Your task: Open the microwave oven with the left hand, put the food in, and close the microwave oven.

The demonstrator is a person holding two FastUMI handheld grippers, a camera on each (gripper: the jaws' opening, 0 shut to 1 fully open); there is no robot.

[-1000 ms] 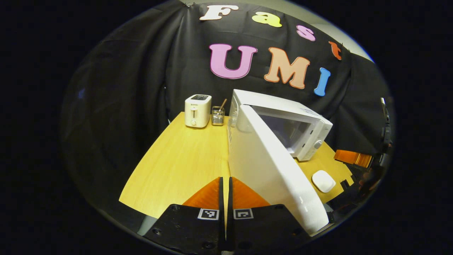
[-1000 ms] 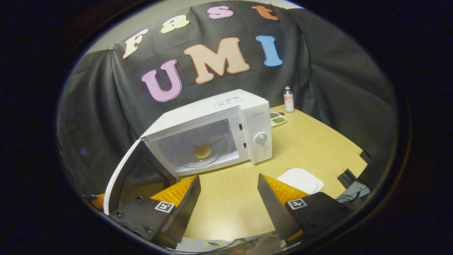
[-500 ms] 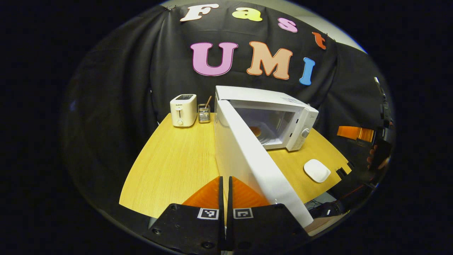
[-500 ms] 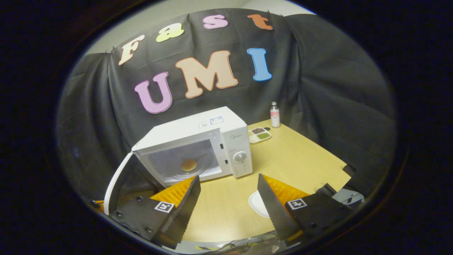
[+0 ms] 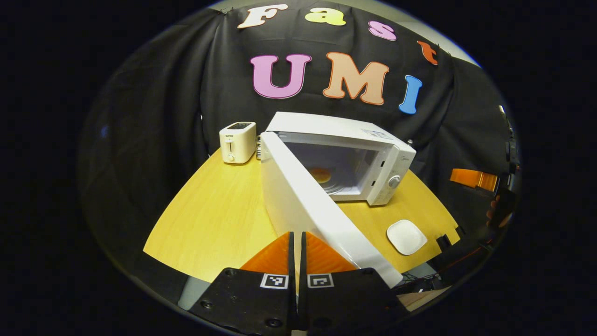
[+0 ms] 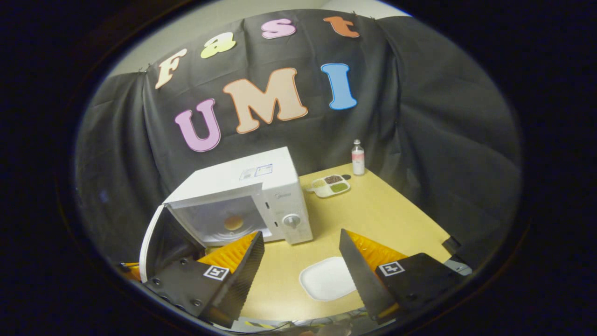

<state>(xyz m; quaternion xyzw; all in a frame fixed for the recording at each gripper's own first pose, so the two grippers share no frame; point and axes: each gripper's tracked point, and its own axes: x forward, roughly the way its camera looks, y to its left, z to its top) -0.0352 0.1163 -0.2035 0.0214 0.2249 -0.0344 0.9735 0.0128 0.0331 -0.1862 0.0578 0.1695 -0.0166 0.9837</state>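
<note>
The white microwave (image 5: 354,140) stands mid-table with its door (image 5: 303,210) swung wide open toward me. Inside, a round orange piece of food (image 5: 321,175) lies on the glass turntable. My left gripper (image 5: 297,234) is shut with nothing between its fingers, low at the near table edge just left of the door's outer face. In the right gripper view the microwave (image 6: 261,182), its door (image 6: 151,238) and the food (image 6: 232,222) lie ahead to the left. My right gripper (image 6: 301,232) is open and empty, above an empty white plate (image 6: 328,278).
A white toaster (image 5: 238,142) stands at the back left of the wooden table (image 5: 210,219). The white plate (image 5: 406,236) lies near the front right edge. A small bottle (image 6: 357,157) and a divided dish (image 6: 330,185) sit behind the microwave's right side.
Both grippers have drawn back from the microwave, which now looks smaller and farther. The right gripper has moved clear of the plate. The door stays open and the food stays inside.
</note>
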